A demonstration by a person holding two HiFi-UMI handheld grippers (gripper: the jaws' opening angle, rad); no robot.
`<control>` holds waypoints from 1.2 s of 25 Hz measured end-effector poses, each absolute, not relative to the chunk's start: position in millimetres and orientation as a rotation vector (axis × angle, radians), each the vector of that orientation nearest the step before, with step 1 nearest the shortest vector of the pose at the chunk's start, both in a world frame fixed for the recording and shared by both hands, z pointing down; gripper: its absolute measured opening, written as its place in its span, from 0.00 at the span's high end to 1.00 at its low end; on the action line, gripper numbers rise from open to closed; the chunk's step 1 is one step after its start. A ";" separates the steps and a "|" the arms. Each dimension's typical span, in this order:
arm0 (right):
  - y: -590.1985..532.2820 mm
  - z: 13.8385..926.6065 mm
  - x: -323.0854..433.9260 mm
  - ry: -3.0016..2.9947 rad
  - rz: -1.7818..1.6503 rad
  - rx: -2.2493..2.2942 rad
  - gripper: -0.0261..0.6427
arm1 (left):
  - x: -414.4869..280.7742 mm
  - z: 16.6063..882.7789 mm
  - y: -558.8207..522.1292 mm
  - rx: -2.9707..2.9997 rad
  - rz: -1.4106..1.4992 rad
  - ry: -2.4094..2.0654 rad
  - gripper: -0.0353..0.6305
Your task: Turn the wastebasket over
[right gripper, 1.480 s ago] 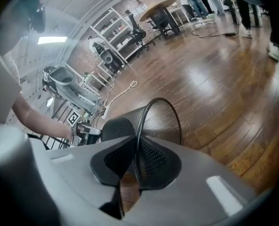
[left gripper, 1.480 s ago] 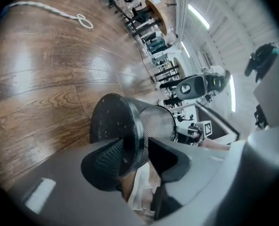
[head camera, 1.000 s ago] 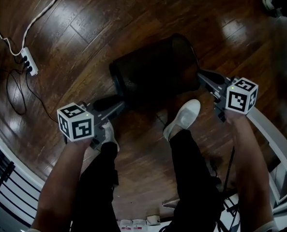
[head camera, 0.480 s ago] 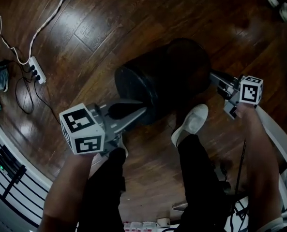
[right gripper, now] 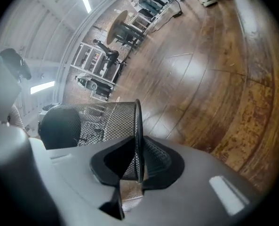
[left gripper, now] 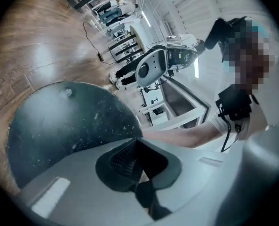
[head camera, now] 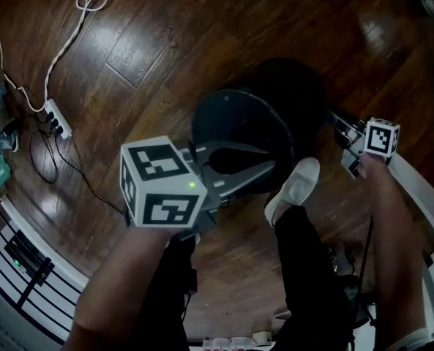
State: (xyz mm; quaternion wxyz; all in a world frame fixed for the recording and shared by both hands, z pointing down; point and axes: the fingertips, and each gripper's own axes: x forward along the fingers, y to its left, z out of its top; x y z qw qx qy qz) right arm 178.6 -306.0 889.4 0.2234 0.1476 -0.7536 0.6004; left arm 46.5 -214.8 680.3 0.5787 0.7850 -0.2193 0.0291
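I hold two grippers over a dark wood floor (head camera: pixel 165 57). The black wire-mesh wastebasket (head camera: pixel 242 126) sits between them, tipped so that its solid round bottom faces up toward me and its open end points away. My left gripper (head camera: pixel 266 168) is closed tight with nothing visible between its jaws, and its tips are at the lower edge of the bottom; in the left gripper view the dusty disc fills the space just beyond them. My right gripper (head camera: pixel 332 117) is at the far right side, where its jaws pinch the basket's thin rim and are beginning to ease open with the rim between them. My white shoe (head camera: pixel 296 189) is just beside the basket. A power strip (head camera: pixel 55 119) lies well apart, at the left.
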 end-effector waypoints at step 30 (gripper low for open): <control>-300.9 815.2 203.8 -2.034 1.067 0.634 0.96 | 84.7 734.5 -261.6 1.624 0.016 -0.561 0.95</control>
